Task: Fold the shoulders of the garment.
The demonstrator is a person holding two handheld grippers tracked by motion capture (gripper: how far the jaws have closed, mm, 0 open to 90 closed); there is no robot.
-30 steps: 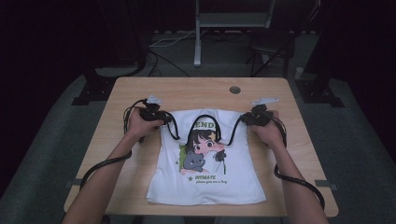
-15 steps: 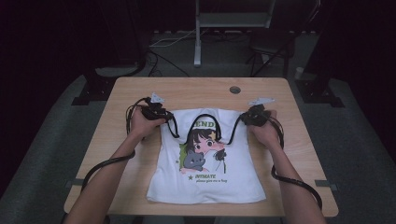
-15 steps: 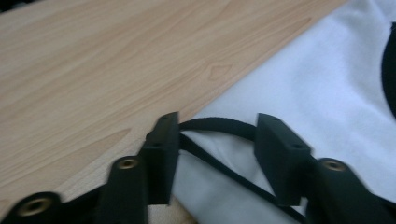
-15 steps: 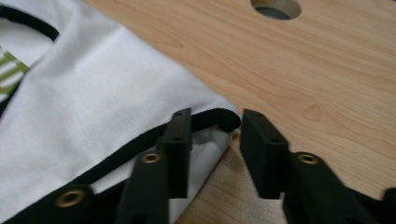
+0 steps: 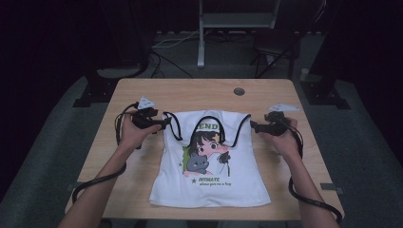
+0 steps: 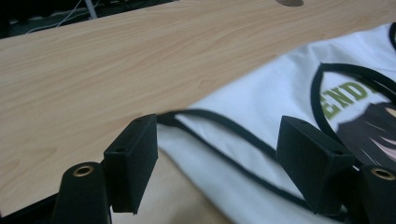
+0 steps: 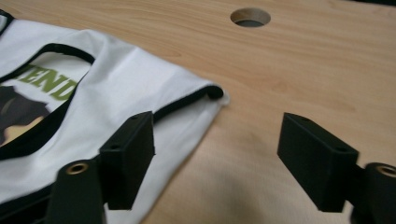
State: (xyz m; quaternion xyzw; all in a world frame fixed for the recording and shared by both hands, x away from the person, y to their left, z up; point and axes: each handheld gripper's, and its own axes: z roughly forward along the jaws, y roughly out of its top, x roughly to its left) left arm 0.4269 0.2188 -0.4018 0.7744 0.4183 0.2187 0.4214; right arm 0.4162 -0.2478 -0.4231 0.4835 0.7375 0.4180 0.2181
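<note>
Shirt (image 5: 211,164) lies flat, front up, in the middle of the worktop (image 5: 190,95). Both tools have just drawn back from its shoulders, left tool (image 5: 161,124) and right tool (image 5: 254,127) now gaping, holding nothing, so the spreading looks finished. It is white with black trim and a cartoon girl print.

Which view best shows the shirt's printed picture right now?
The high view: the whole shirt lies flat with the full print visible. The left gripper view catches its shoulder edge and some green lettering; the right gripper view shows the other shoulder corner and partial lettering.
</note>
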